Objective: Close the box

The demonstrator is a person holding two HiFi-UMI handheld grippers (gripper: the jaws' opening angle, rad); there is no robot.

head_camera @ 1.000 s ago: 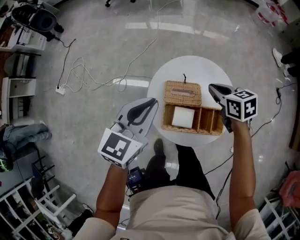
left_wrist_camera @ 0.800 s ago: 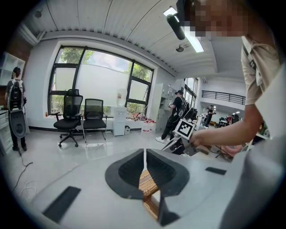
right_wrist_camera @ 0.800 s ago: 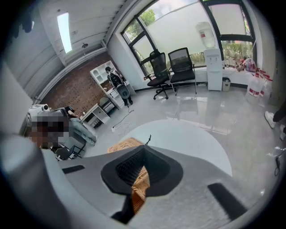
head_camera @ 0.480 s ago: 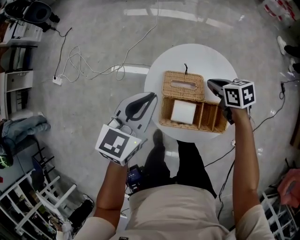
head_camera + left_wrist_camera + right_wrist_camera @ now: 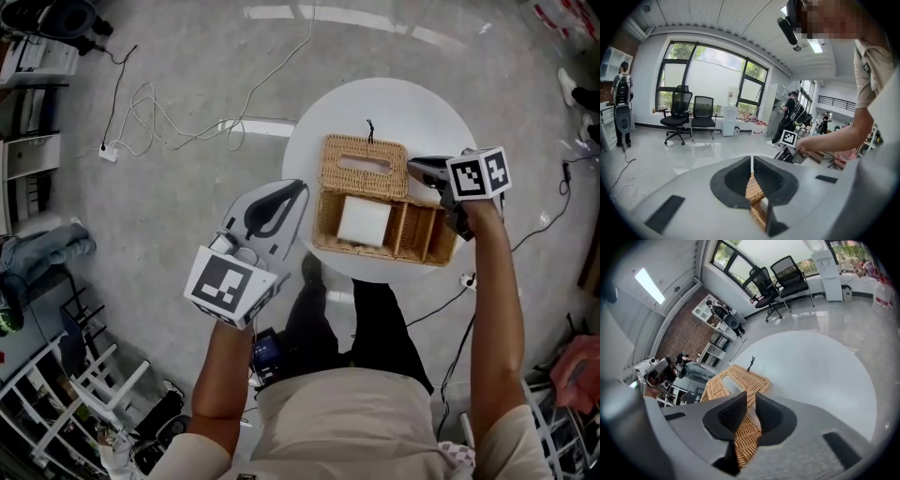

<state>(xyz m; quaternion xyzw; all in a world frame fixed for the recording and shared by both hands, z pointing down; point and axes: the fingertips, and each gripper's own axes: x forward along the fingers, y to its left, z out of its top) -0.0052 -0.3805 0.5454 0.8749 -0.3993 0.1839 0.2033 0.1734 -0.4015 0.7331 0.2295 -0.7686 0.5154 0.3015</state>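
Both grippers have come down toward the wicker box (image 5: 375,255) on the round table (image 5: 375,103). The right gripper (image 5: 419,168) has just been opening its jaws. They stand slightly apart and empty beside the lid (image 5: 364,167), which lies open behind the box. The left gripper (image 5: 298,190) keeps its jaws together, left of the box. The lid is not yet gripped, and taking hold of it is probably the next step.

Bright, even daylight. Head view sharp; window glare streaks on the glossy floor (image 5: 206,47) at the top edge, white table (image 5: 412,103) near blown out. Both gripper views: heavy fisheye, black vignette corners, bent lines at edges. Windows (image 5: 708,75) overexposed, upper left. Ceiling strip light (image 5: 649,284) glaring, upper left. Right gripper (image 5: 750,397) body soft, smeared lower right.
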